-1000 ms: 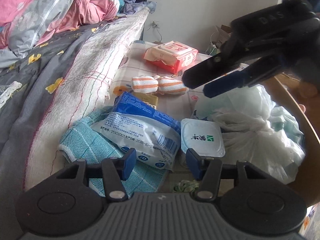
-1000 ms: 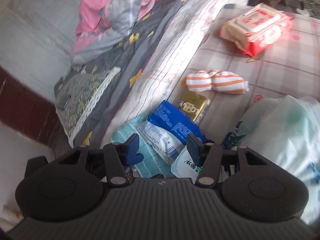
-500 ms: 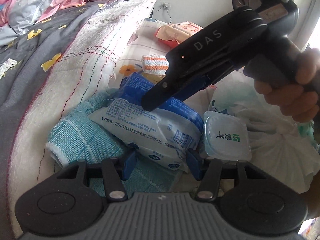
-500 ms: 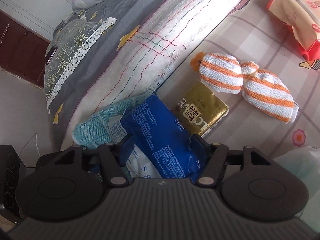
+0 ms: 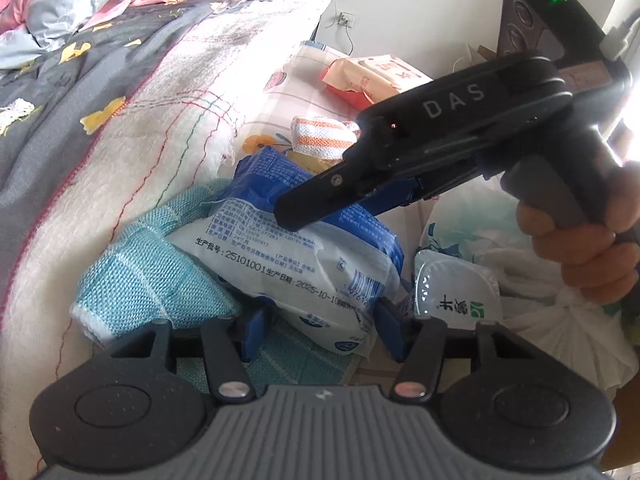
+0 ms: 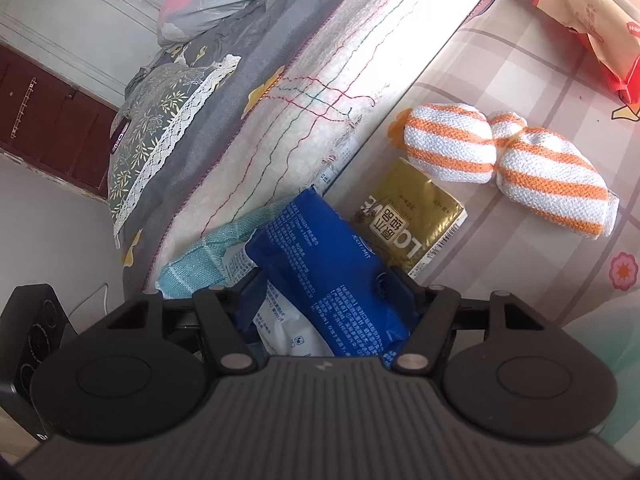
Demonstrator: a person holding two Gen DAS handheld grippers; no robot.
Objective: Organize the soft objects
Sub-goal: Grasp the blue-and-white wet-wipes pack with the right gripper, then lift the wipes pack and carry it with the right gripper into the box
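— Where's the wipes pack sitting?

— The blue-and-white wipes pack (image 5: 304,264) lies on top of the teal knitted cloth (image 5: 140,276), right against the edge of the bed (image 5: 132,128), on the checked tabletop (image 6: 532,76). I have a tool at each end of it.

— What are the tools doing?

— My left tool (image 5: 320,332) has its jaws around the pack's near end; the pack lies between the blue pads, but I can't tell whether they actually press on it. My right tool (image 6: 324,292) straddles the far, dark blue end, and its fingers look pressed against the pack's sides, so I read that as a grip. In the left view the right tool comes in from the upper right, held by a hand (image 5: 592,248).

— What else is close by?

— A gold packet (image 6: 408,220) just beyond the pack, then an orange-striped cloth bundle (image 6: 504,160). A red-and-cream wipes package (image 6: 592,12) lies farther off. A sealed white cup (image 5: 456,288) stands just right of the pack, beside a white plastic bag (image 5: 560,320).
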